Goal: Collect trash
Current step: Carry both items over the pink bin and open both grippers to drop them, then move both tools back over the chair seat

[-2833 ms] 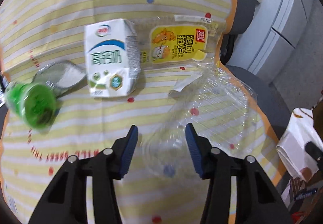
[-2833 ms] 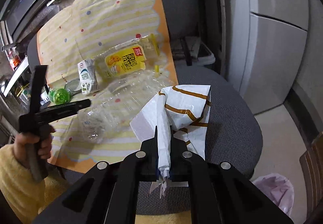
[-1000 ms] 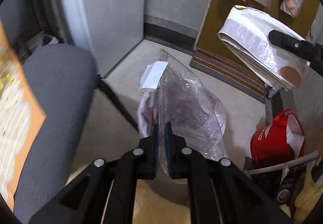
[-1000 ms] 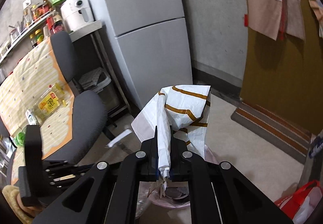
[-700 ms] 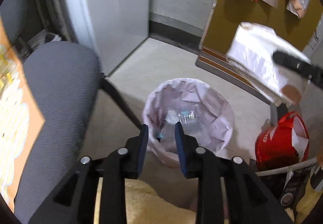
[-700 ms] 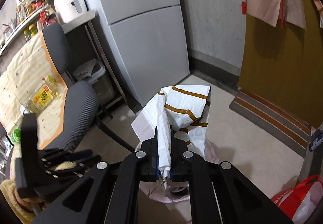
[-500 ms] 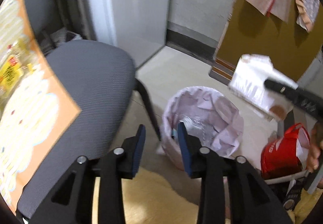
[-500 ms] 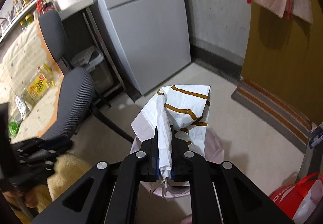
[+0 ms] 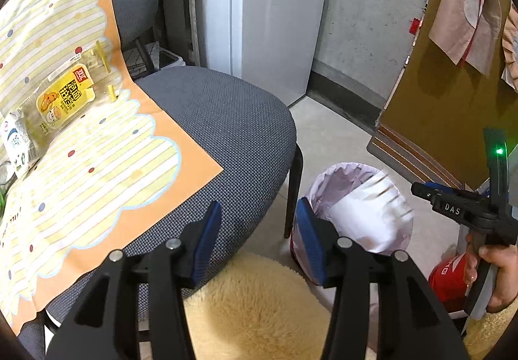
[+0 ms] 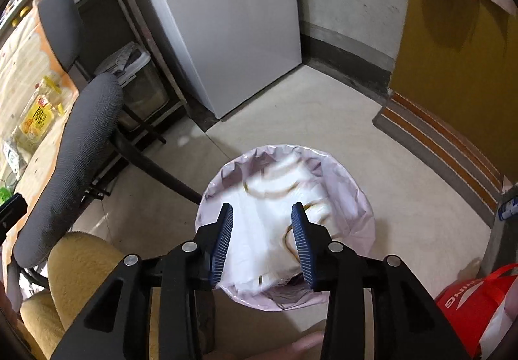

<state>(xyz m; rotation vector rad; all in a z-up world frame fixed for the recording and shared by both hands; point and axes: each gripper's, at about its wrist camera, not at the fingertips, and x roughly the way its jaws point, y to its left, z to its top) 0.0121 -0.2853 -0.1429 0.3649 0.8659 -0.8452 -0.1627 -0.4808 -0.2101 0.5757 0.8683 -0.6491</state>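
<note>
A round bin lined with a pale pink bag [image 10: 356, 194] stands on the floor; it also shows in the left wrist view [image 9: 327, 178]. A white paper bag with brown stripes [image 10: 268, 217] lies blurred in the bin's mouth, also seen from the left [image 9: 369, 214]. My right gripper [image 10: 262, 230] is open and empty just above it. My left gripper [image 9: 259, 227] is open and empty over the edge of a grey chair seat [image 9: 226, 120]. A yellow snack wrapper [image 9: 61, 100] and a white milk carton [image 9: 14, 143] lie on the striped tablecloth [image 9: 97, 165].
A grey fridge [image 10: 226, 19] stands behind the bin. A red bag [image 10: 469, 305] sits at the right on the floor. A yellow-brown door [image 10: 459, 45] and a striped mat [image 10: 437, 146] are at the right. My fuzzy yellow sleeve [image 9: 259, 305] fills the foreground.
My right gripper opened and let the white paper bag drop into the bin. My left gripper let the clear plastic wrap go into the bin, opened wider and swung left toward the chair.
</note>
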